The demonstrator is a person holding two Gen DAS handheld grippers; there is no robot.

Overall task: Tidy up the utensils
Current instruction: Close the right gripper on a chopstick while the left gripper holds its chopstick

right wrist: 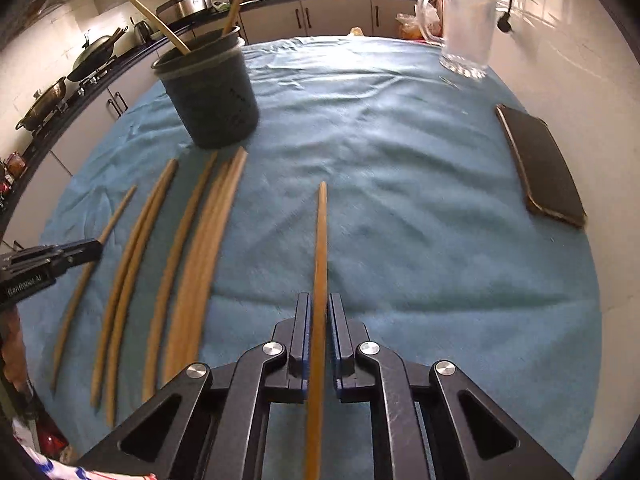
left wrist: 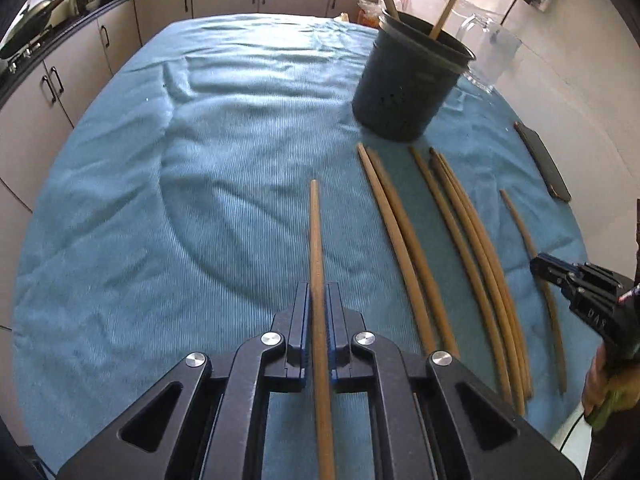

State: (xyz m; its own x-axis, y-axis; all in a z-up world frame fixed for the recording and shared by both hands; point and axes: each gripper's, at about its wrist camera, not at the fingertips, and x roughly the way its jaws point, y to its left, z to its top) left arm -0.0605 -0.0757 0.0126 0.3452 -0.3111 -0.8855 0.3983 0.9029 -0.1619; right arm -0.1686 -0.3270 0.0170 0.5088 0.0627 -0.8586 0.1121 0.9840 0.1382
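My left gripper (left wrist: 319, 294) is shut on a wooden chopstick (left wrist: 316, 236) that points forward above the blue cloth. My right gripper (right wrist: 320, 304) is shut on another wooden chopstick (right wrist: 320, 240), also pointing forward. Several more chopsticks (left wrist: 452, 236) lie side by side on the cloth, right of the left gripper and left of the right one (right wrist: 192, 248). A dark round holder (left wrist: 404, 84) stands beyond them with two chopsticks in it; it also shows in the right wrist view (right wrist: 212, 96). The right gripper appears at the left view's right edge (left wrist: 576, 284), over the outermost chopstick.
The blue cloth (left wrist: 200, 184) covers the table. A dark phone (right wrist: 544, 164) lies near the right edge by the wall. A glass jug (right wrist: 464, 32) stands at the far right. Kitchen cabinets and a stove with pans (right wrist: 60, 88) run along the left and back.
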